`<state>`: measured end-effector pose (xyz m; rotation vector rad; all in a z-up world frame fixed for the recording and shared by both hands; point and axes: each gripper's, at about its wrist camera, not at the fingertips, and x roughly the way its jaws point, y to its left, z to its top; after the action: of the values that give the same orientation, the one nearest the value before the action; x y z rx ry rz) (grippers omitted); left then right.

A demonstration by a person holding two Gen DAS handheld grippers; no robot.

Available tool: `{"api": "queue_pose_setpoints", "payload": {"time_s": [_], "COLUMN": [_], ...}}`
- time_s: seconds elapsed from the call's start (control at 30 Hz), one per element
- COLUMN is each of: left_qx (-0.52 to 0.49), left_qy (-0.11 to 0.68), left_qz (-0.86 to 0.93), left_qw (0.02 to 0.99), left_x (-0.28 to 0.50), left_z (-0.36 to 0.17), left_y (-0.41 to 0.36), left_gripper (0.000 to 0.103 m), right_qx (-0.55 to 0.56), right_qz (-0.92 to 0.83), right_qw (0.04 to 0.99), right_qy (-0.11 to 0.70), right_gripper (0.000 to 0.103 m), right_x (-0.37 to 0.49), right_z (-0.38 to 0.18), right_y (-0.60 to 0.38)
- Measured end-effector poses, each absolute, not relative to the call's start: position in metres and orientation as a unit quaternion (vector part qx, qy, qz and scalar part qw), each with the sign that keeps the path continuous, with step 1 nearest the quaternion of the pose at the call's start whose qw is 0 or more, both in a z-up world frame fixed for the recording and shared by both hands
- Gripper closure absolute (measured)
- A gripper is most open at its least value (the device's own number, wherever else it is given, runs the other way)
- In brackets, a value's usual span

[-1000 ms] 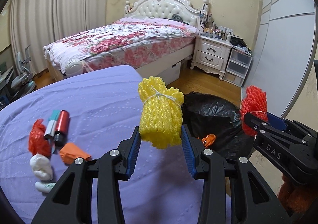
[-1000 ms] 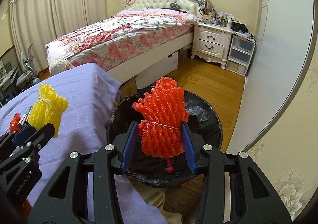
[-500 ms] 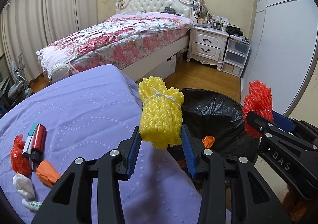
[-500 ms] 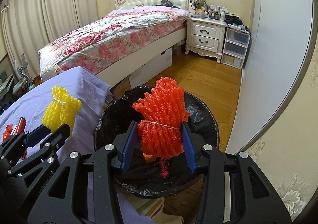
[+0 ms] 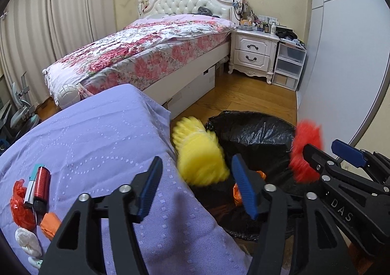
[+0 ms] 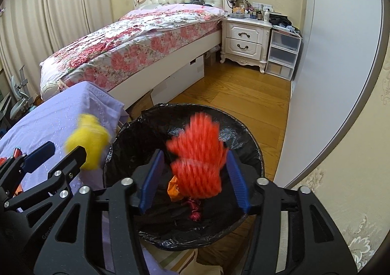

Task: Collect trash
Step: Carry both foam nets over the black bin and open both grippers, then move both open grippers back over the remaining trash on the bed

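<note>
My left gripper (image 5: 197,186) is open, and a yellow foam net bundle (image 5: 198,153) hangs blurred between its spread fingers, free of the pads, at the near edge of the black-lined trash bin (image 5: 256,128). My right gripper (image 6: 193,178) is open too, with a red foam net bundle (image 6: 197,153) blurred between its fingers over the bin (image 6: 253,153). Orange and dark red scraps (image 6: 174,188) lie inside the bin. The yellow bundle (image 6: 89,137) shows in the right wrist view, and the red bundle (image 5: 306,150) in the left wrist view.
A purple-covered table (image 5: 97,141) holds more trash at its left: a red can (image 5: 41,183), red plastic (image 5: 19,201), an orange scrap (image 5: 50,223) and white wads (image 5: 28,242). A flowered bed (image 5: 146,53), white nightstand (image 5: 253,53) and drawers (image 5: 290,65) stand behind.
Both grippers have opened and let go of their bundles, which now blur as they drop toward the bin. Both grippers moved right, closer over the bin.
</note>
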<state>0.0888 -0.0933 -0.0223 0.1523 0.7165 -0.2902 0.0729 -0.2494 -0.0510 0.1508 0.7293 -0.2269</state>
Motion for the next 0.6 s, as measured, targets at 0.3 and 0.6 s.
{"api": "queue_pose_setpoints", "payload": {"time_s": [0.3, 0.6], "left_qx": [0.066, 0.050], "left_qy": [0.347, 0.348], "left_qz": [-0.132, -0.105], "left_qw": [0.926, 0.930], "left_x": [0.088, 0.082], "left_z": [-0.018, -0.009], "left_y": [-0.086, -0.060], "left_gripper": [0.032, 0.030], "right_qx": [0.079, 0.081], "right_qz": [-0.123, -0.119], "right_qw": [0.925, 0.926], "right_qy": [0.349, 0.348], "right_gripper": [0.049, 0.047], "right_x": [0.067, 0.064], "right_z": [-0.048, -0.043], "right_y": [-0.255, -0.251]}}
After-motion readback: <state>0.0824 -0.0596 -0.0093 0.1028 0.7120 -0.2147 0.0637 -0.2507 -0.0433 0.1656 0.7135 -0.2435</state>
